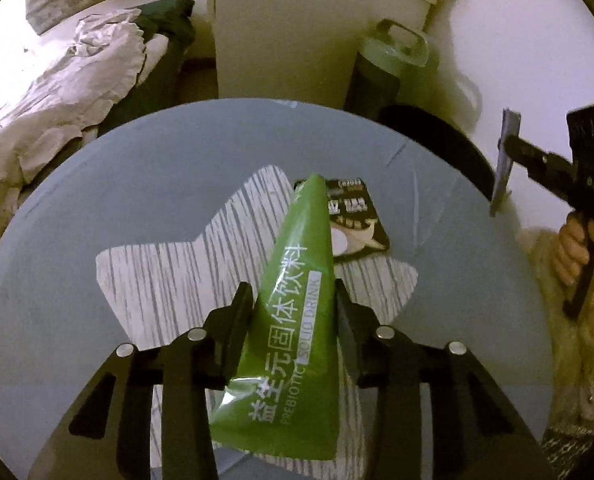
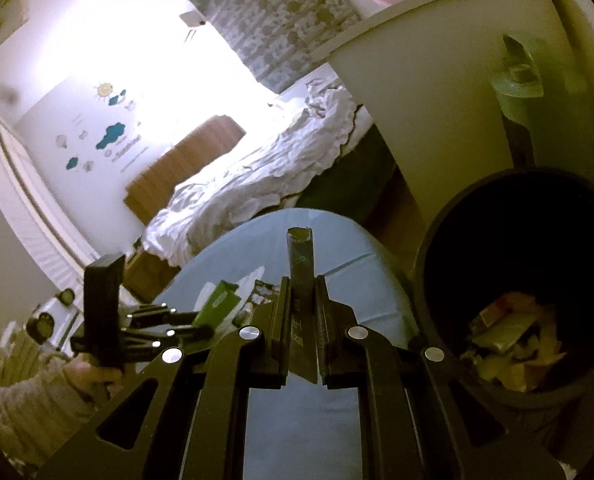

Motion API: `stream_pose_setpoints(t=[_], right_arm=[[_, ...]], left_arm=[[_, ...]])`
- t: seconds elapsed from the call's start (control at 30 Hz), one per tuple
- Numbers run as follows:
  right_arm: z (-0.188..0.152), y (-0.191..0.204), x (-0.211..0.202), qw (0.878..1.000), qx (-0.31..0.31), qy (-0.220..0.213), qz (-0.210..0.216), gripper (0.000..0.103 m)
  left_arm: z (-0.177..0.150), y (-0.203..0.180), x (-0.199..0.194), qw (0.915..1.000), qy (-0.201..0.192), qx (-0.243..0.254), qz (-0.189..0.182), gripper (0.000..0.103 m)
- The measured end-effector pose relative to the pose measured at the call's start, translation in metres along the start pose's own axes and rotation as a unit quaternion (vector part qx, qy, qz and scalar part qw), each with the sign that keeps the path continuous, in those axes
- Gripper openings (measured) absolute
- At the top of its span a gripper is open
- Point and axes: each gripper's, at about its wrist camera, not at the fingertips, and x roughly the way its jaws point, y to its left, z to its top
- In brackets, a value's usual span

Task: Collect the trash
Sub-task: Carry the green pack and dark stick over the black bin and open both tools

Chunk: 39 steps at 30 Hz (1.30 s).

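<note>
My left claw (image 1: pixel 293 300) is clamped across the middle of the green sachet (image 1: pixel 293 312), lifted over the centre of the tabletop (image 1: pixel 157 168). It is light, slick foil and bends easily, so a mid-body pinch suits it. My right claw (image 2: pixel 301 292) is clenched on a thin dark wrapper (image 2: pixel 301 256) beside the bin (image 2: pixel 429 264) at the tabletop's edge.

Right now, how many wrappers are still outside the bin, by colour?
Green: 1, the packet between the left gripper's fingers.
Black: 1, the wrapper on the table.
Dark: 1, the strip in the right gripper.
Total: 3
</note>
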Motion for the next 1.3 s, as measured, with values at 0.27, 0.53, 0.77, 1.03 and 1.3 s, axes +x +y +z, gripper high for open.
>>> stream_pose_setpoints(t=[0.27,0.53,0.77,1.03,1.3], right_arm=[[0.009,-0.022,-0.019,0.998,0.038,-0.049,-0.008,0.012],[0.031,-0.083,-0.058,0.980,0.116,-0.138,-0.088,0.012],[0.032,-0.144,-0.069,0.964,0.183,-0.155,-0.116,0.012],[0.033,-0.165,-0.065,0.961,0.195,-0.145,-0.129,0.012],[0.030,-0.165,-0.072,0.956,0.203,-0.161,-0.140,0.067]], left_arm=[[0.045,-0.044,-0.007,0.9975,-0.046,0.010,-0.052,0.040],[0.113,-0.128,0.019,0.9887,-0.077,0.047,-0.120,0.041],[0.147,-0.167,0.073,0.9854,-0.053,0.046,-0.155,0.041],[0.163,-0.193,0.115,0.9857,-0.028,0.048,-0.159,0.044],[0.161,-0.195,0.111,0.9901,-0.049,0.046,-0.123,0.089]])
